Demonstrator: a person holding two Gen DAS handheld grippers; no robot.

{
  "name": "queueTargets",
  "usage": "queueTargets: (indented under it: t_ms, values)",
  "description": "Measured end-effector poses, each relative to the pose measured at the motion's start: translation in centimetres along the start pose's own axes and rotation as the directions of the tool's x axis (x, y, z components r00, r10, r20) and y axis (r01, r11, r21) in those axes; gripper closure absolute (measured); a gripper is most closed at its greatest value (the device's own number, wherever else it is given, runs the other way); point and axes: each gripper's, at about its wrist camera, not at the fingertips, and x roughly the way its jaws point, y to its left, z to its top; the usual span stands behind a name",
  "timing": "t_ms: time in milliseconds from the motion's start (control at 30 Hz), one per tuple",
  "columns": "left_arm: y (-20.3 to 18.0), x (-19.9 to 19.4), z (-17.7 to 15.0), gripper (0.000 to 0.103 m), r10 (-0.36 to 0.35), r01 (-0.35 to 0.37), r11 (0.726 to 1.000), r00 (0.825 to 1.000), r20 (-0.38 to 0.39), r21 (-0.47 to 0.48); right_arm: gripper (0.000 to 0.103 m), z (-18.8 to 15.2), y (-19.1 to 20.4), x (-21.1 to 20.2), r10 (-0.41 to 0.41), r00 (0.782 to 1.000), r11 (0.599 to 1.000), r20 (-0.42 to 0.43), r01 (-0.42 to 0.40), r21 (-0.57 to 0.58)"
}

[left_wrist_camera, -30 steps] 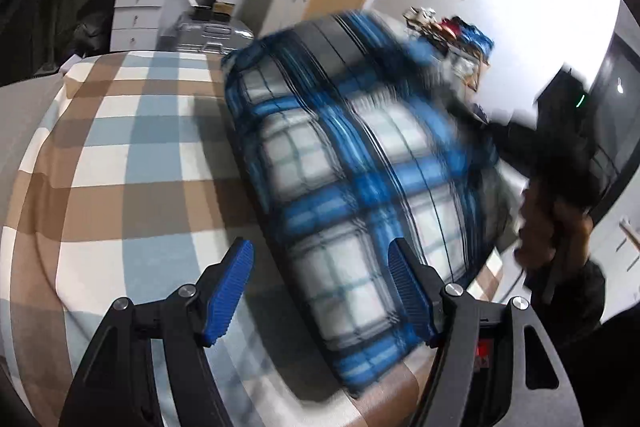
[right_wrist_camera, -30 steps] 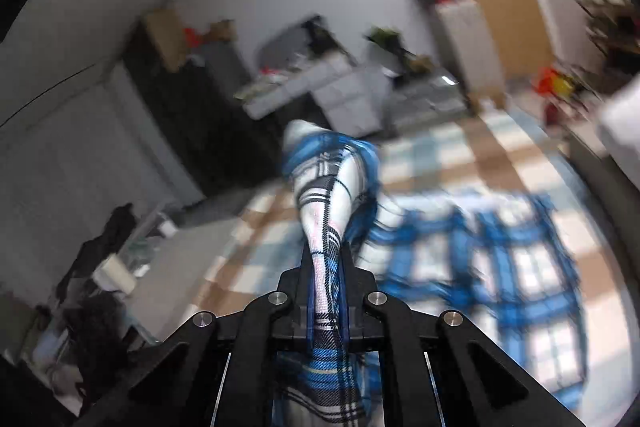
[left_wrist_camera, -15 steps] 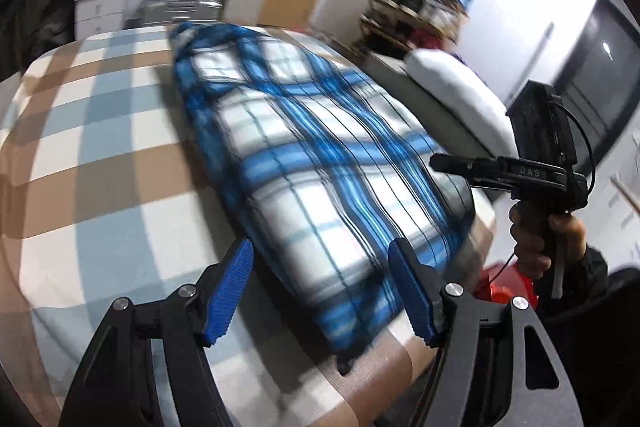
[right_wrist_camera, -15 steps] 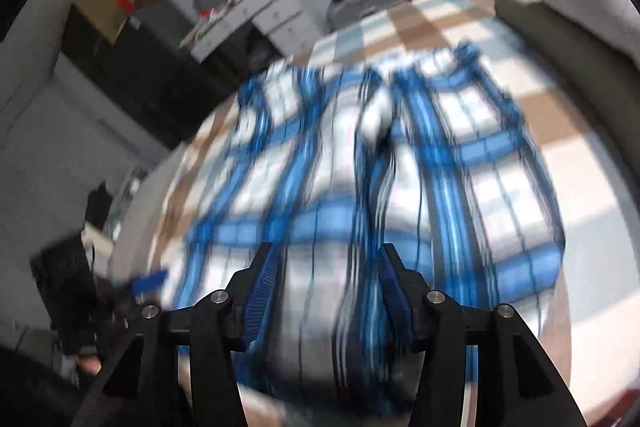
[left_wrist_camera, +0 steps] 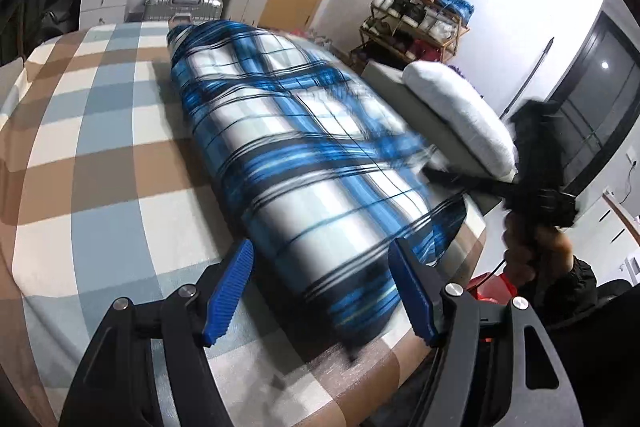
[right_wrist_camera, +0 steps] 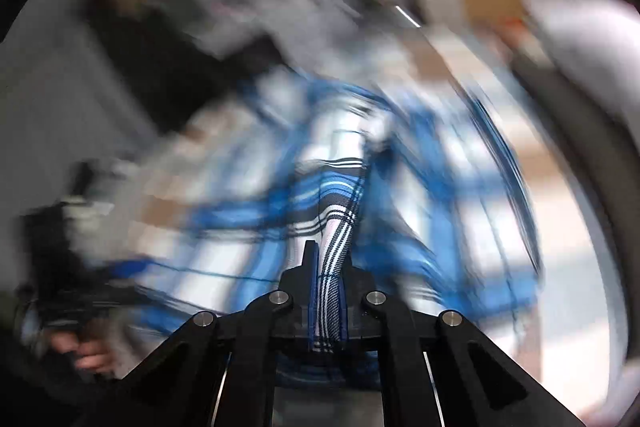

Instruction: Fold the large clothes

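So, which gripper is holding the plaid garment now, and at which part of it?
The right gripper pinches a bunched fold of the plaid garment; its jaws have just been closing. The left gripper holds nothing.

The left gripper [left_wrist_camera: 320, 287] gapes apart, while the right gripper [right_wrist_camera: 328, 291], jaws just closing, seemingly pinches cloth.
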Motion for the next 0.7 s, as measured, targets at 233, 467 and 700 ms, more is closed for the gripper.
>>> queueTargets:
  t_ms: [233,467,700]
  values:
    - [-0.4,0.7,-0.3,0.037,0.002,-0.001,0.999,0.999,-0.048,0.033,0.049,1.9,-1.4,-2.0,0.136,0.988,0.988,0.073,-0.141,0.067]
    - [0.0,2.1,-2.1,0.037,0.057,-0.05,0.997,0.989,-0.137,0.053,0.06,7.8,-1.5,6.0,0.148,0.988,0.972,-0.055,-0.134,0.195]
    - [0.6,1.7,-2.6,0.037,0.056,-0.055,0.998,0.989,-0.138,0.01,0.094,10.3,2.6,3.6,0.284,0.953,0.959,0.103,-0.283,-0.025]
